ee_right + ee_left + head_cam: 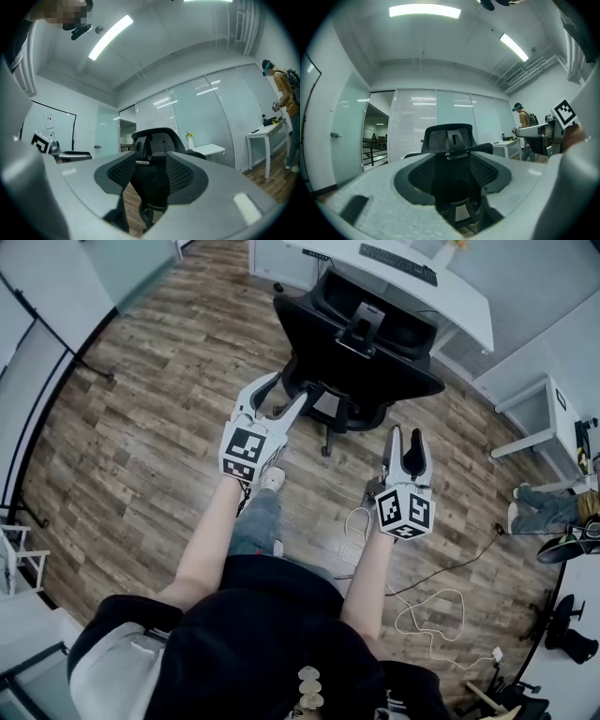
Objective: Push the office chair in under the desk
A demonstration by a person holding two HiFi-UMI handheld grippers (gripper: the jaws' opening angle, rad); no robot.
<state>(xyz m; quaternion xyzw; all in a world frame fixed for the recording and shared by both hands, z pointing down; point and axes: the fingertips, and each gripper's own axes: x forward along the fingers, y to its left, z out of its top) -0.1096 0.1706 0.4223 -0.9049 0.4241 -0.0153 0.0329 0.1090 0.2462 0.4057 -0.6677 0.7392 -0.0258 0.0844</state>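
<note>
- The office chair (356, 352) stands on the wood floor (141, 427) just short of the white desk (469, 306). Its backrest is turned toward the near side, and it is not yet tucked under.
- The left gripper (281, 395) is held with its jaws spread wide and empty, near the left edge of the backrest. In its own view the chair is seen beyond the jaws, not between them.
- The right gripper (405, 435) is held lower and nearer, to the right of the chair. Its jaws are apart but narrower, and nothing is clasped in them.
- The step in hand is judged to be the approach to the backrest.
- Both grippers are best placed against the backrest at equal height, one on each side of the headrest (366, 320), so that the push is kept straight.
- A one-sided push should be avoided, since the chair would likely be swivelled on its castors.
- The seat should be aimed at the opening below the keyboard (398, 263).
- The loose cable (427, 601) on the near floor should be stepped clear of.
</note>
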